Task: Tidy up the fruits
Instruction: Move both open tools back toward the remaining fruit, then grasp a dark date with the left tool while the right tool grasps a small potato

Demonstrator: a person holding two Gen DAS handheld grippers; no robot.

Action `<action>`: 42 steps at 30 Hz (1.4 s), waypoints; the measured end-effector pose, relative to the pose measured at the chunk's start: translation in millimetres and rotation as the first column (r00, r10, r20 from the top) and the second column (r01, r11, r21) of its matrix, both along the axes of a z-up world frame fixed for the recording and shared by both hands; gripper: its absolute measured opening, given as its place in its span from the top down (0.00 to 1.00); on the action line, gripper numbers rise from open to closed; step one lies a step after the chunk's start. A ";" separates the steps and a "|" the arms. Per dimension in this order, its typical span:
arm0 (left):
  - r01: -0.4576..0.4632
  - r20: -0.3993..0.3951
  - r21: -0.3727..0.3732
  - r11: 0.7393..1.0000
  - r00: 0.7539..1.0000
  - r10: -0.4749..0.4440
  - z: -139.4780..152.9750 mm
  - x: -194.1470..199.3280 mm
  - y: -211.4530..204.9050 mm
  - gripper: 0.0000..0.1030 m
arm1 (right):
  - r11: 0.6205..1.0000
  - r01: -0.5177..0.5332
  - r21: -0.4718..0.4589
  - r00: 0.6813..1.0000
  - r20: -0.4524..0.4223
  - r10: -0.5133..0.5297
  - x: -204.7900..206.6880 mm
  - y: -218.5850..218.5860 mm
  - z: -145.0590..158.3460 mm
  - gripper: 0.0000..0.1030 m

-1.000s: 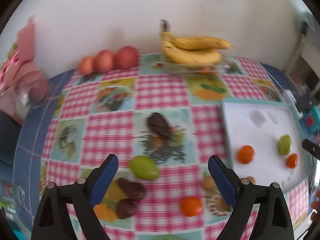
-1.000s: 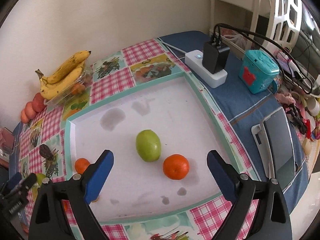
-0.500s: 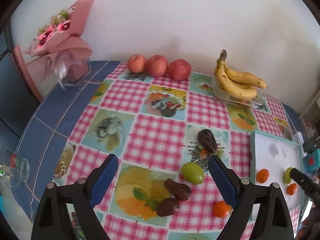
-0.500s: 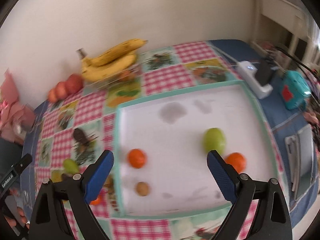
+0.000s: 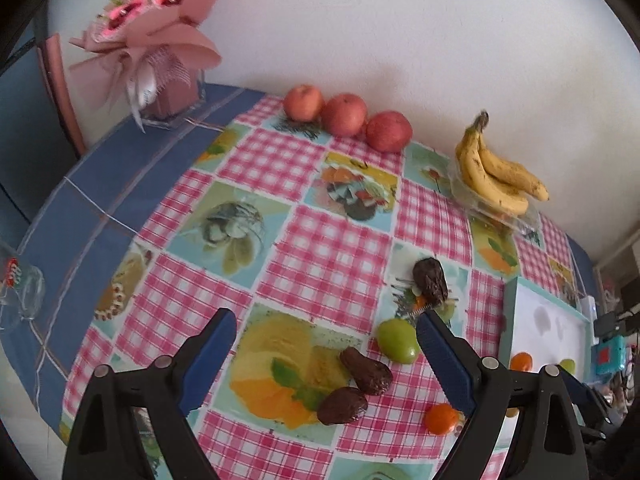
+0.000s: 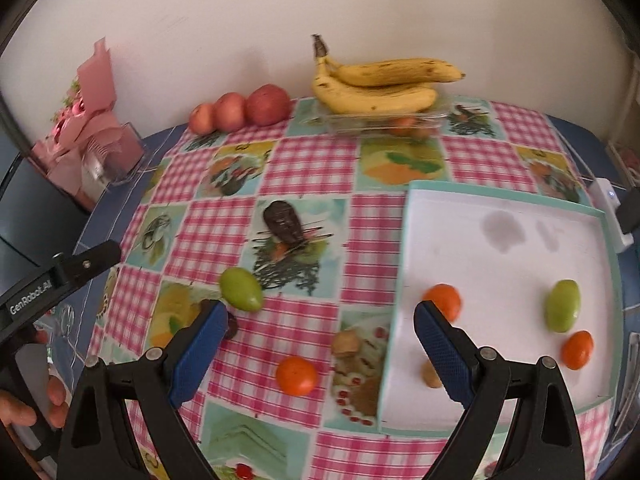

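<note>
Both wrist cameras looked down across the counter [image 5: 328,240] toward the wall, sharing bananas [image 5: 496,176] and tray [image 6: 520,248].

The left gripper [image 5: 324,344] hangs above the table's near-left part with its jaws spread wide and nothing between the blue pads [image 5: 210,354]; its black arms fork out toward the lower corners of its own view. In the right wrist view it shows again at the left edge as a black finger [image 6: 86,262] pointing inward over the table's left edge, with the person's left hand [image 6: 36,398] gripping the handle below it. The right gripper [image 6: 316,340] is held above the near edge of the table, jaws likewise wide apart and empty, its blue pads [image 6: 442,350] angled outward.
</note>
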State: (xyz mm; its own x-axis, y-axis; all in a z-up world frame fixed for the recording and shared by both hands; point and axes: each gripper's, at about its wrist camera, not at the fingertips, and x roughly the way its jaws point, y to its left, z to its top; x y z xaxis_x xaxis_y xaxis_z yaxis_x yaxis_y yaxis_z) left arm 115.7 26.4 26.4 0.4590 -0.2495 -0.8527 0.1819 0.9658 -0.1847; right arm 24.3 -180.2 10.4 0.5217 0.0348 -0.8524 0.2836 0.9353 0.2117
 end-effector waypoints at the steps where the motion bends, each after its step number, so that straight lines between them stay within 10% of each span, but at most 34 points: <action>1: 0.015 -0.017 -0.001 1.000 1.000 -0.015 -5.5 1.0 -4.3 0.09 | 1.000 -0.009 -0.009 1.000 -0.007 0.009 1.4 2.1 -2.4 0.08; 9: 0.079 -0.138 0.005 0.997 0.987 -0.078 -46.6 7.9 -28.9 0.10 | 0.999 -0.036 -0.013 0.996 -0.084 0.035 11.1 7.5 -30.6 0.11; 20: 0.110 -0.289 -0.021 0.994 0.951 -0.111 -97.2 10.8 -48.1 0.19 | 1.000 -0.018 0.011 0.979 -0.202 0.020 15.8 -0.1 -69.4 0.48; 31: 0.137 -0.313 -0.108 0.985 0.936 -0.164 -101.1 7.0 -56.1 0.58 | 0.999 -0.032 0.001 0.968 -0.249 0.032 18.7 3.5 -80.9 0.64; 42: 0.133 -0.291 -0.091 0.987 0.944 -0.155 -96.1 9.3 -52.7 0.70 | 1.000 -0.017 0.013 0.968 -0.251 0.020 15.5 -2.7 -82.3 0.73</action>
State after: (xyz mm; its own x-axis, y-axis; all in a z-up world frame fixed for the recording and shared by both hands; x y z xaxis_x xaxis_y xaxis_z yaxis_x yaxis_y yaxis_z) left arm 125.0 -26.3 -69.7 0.1429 -0.3576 -0.9229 0.2449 0.9162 -0.3171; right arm 39.8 -182.9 -71.8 0.2904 0.0519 -0.9555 0.3118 0.9389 0.1458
